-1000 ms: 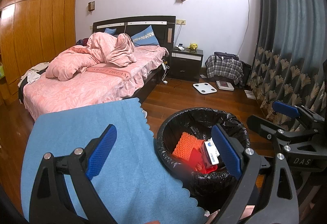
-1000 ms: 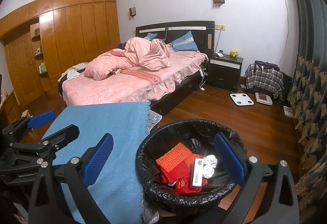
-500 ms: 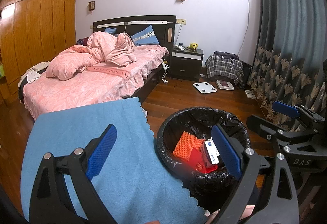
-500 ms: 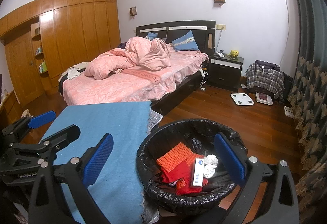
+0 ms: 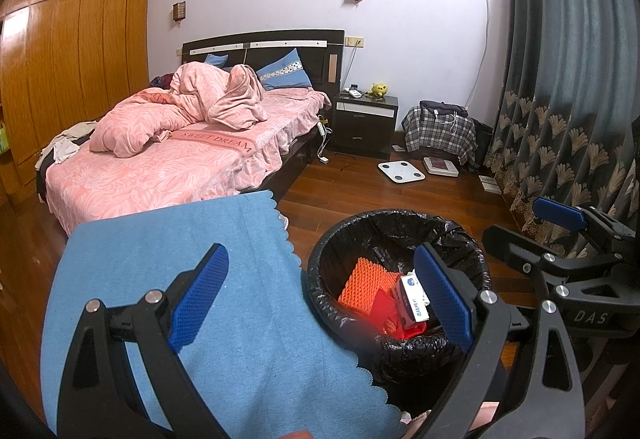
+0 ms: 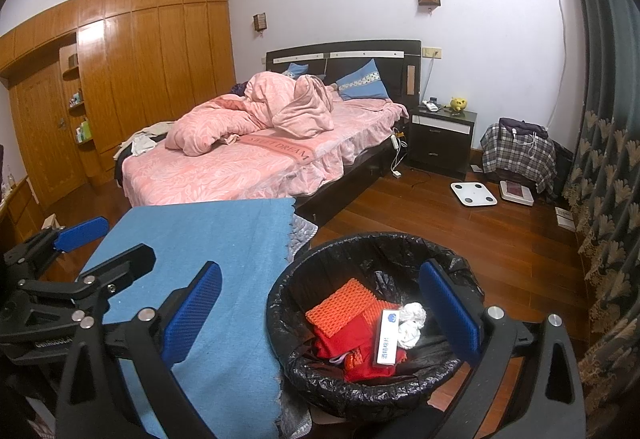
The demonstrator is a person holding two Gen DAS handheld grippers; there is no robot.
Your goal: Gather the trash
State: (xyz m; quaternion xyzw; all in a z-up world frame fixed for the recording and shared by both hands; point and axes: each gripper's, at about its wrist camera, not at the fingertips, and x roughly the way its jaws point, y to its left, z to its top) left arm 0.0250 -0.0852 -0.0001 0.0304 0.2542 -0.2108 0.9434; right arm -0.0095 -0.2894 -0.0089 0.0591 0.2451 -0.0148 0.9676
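Observation:
A round bin with a black liner (image 5: 348,235) (image 6: 288,283) stands on the wood floor beside a blue cloth-covered table (image 5: 168,239) (image 6: 208,235). Inside lie an orange foam mesh (image 6: 340,305), red wrappers (image 6: 348,343), a white box with blue print (image 6: 387,337) and crumpled white paper (image 6: 412,319). My left gripper (image 5: 320,295) is open and empty above the table edge and bin. My right gripper (image 6: 320,313) is open and empty above the bin. Each gripper shows in the other's view, the right one (image 5: 560,231) and the left one (image 6: 72,251).
A bed with pink bedding (image 5: 168,159) stands behind the table. A dark nightstand (image 5: 366,123), a plaid-covered item (image 5: 438,129), a white scale (image 5: 400,171) and a patterned curtain (image 5: 560,99) lie beyond. Wooden wardrobes (image 6: 120,79) line the left wall.

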